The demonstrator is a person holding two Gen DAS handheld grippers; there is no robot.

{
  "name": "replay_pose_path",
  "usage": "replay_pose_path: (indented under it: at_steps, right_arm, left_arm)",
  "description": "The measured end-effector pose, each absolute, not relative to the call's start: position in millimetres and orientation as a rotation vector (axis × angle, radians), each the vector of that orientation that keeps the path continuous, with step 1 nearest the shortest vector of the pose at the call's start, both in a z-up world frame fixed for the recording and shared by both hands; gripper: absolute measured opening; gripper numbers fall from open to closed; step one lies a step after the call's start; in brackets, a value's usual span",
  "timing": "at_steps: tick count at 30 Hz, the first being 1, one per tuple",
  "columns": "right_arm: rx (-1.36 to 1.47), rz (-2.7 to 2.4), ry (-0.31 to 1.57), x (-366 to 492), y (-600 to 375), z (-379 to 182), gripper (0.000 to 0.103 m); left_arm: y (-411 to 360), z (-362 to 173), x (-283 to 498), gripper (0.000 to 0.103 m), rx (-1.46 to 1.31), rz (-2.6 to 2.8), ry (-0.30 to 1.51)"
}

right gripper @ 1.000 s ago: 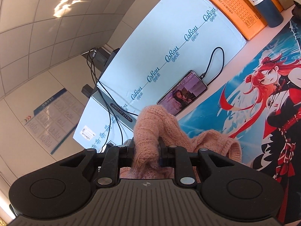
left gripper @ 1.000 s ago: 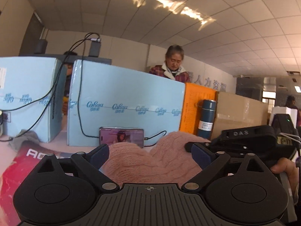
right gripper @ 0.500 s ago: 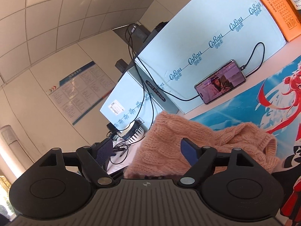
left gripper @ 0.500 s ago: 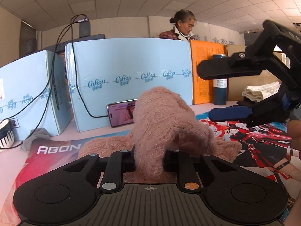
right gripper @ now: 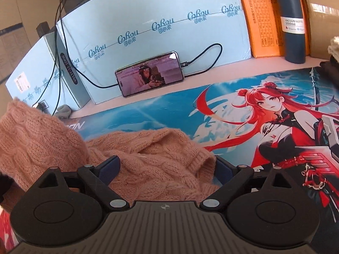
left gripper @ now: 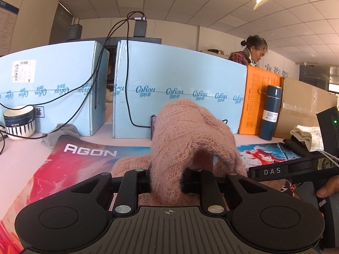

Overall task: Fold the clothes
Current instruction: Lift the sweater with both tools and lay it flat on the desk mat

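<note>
While pinched, sweater (left gripper: 186, 139) between left tongs (left gripper: 167, 175).

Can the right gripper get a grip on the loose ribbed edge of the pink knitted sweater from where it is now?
Probably yes. The right gripper has just opened, and the pink knitted sweater lies bunched between its open fingers, its ribbed edge close by the other finger. Nothing blocks it; the left gripper clamps a separate fold.
</note>
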State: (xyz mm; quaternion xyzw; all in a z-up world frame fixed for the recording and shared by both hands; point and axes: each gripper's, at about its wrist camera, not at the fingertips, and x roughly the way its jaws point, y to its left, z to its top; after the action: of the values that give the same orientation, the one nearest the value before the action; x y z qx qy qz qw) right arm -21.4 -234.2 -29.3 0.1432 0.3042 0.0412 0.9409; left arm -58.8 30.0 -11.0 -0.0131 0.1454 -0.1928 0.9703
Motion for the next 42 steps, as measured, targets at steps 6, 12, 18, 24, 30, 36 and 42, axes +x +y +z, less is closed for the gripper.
replay_pose_path:
  at_steps: [6,12,18,24,30,36,42]
  right_arm:
    - [0.239,0.146,0.596,-18,-223,-18,0.019]
    - [0.236,0.063,0.431,-14,-250,20,0.016]
    - [0.199,-0.151,0.261,-8,-298,43,0.016]
    - [0.309,-0.233,0.367,13,-344,6,0.016]
    - [0.508,-0.216,0.443,17,-378,-22,0.023]
    - [0.587,-0.186,0.454,15,-383,-26,0.063]
    - [0.633,-0.137,0.482,18,-384,-32,0.079]
  left_arm:
    - [34,0,-57,0.019,-0.052,-0.377,0.232]
    - [32,23,-40,0.019,-0.13,-0.375,0.137]
    - [16,21,-3,0.024,-0.204,-0.365,0.219]
    - [-7,-16,37,0.065,-0.025,-0.228,0.507]
    - [-17,-16,19,0.095,0.281,-0.185,0.452]
    - [-58,-5,-2,0.102,0.424,-0.386,0.324]
    - [-71,-27,50,0.102,0.306,-0.48,0.555]
